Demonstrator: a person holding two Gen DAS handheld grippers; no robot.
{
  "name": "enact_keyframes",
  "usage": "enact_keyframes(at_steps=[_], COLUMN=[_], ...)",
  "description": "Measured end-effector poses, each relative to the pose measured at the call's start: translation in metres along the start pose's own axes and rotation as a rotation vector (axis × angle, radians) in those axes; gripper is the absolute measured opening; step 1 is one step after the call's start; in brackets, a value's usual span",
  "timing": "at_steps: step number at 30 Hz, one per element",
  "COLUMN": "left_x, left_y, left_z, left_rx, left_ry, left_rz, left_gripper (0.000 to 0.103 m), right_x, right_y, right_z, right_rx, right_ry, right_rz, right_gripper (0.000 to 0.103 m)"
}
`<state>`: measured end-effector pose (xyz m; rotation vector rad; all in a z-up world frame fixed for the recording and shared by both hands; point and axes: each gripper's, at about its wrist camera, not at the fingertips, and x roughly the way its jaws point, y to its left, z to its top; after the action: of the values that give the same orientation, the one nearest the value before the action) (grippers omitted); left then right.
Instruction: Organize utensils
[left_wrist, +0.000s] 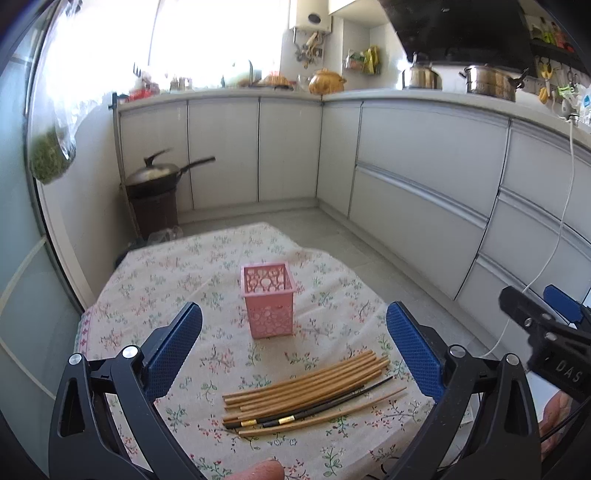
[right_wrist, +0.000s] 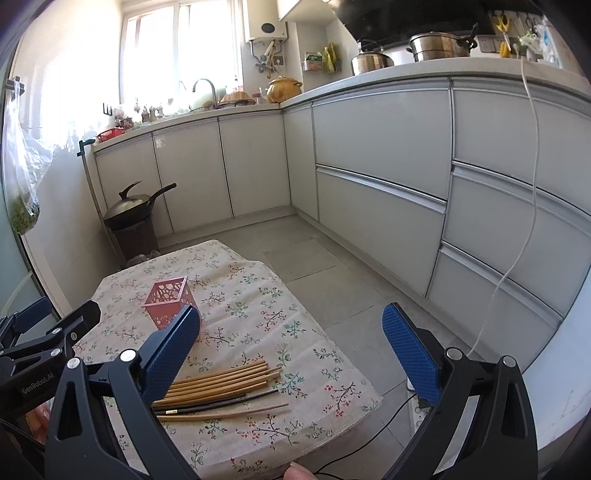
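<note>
On the floral tablecloth (left_wrist: 155, 280) sits one pink holder (left_wrist: 267, 300), upright and empty, so it's probably where the chopsticks (left_wrist: 306, 397) go. They lie loose in a flat pile nearer the camera, apart from it: roughly seven or eight bamboo and two black, hard to count exactly. Left gripper (left_wrist: 295, 354) and right gripper (right_wrist: 291, 354) both hover spread wide, holding nothing.

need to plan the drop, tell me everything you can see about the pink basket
The pink basket is a small square holder that looks like plastic, its walls pierced with round cutouts. It stands upright, open top up, with nothing visible inside, on the floral tablecloth, beyond the chopsticks and apart from them. Neither gripper touches it.
</note>
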<state>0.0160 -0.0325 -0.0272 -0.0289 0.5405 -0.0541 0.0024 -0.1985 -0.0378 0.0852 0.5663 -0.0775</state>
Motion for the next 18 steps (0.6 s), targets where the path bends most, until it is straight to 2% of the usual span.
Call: enact_keyframes(at_steps=[2,5,8,10,13,18], left_x=[0.02,0.072,0.109,0.123,0.146,0.175], left_y=[0.004,0.008,0.009,0.003,-0.015,-0.053], left_z=[-0.001,-0.015,-0.027,-0.031,-0.034,-0.034], left_rx=[-0.013,-0.022,-0.063,-0.058,0.002,0.14], left_ry=[0.1,0.366,0.512,0.546,0.602,0.652], left_rz=[0.002,-0.018,-0.061,-0.073,-0.102,-0.115], left_gripper=[0.096,0.096,0.096,0.096,0.096,0.096], right_x=[0.006,0.022,0.046,0.062,0.078,0.088], right_y=[-0.006,-0.026,-0.057,-0.074,-0.089,-0.101], right_z=[0.001,0.002,-0.006,-0.016,-0.032,-0.041], right_rx=[0.041,0.167,0.363,0.48,0.586,0.625], right_ry=[0.044,0.154,0.305,0.401,0.501,0.566], right_rz=[0.004,0.035,0.084,0.117,0.138,0.136], right_gripper=[0.096,0.096,0.096,0.096,0.096,0.096])
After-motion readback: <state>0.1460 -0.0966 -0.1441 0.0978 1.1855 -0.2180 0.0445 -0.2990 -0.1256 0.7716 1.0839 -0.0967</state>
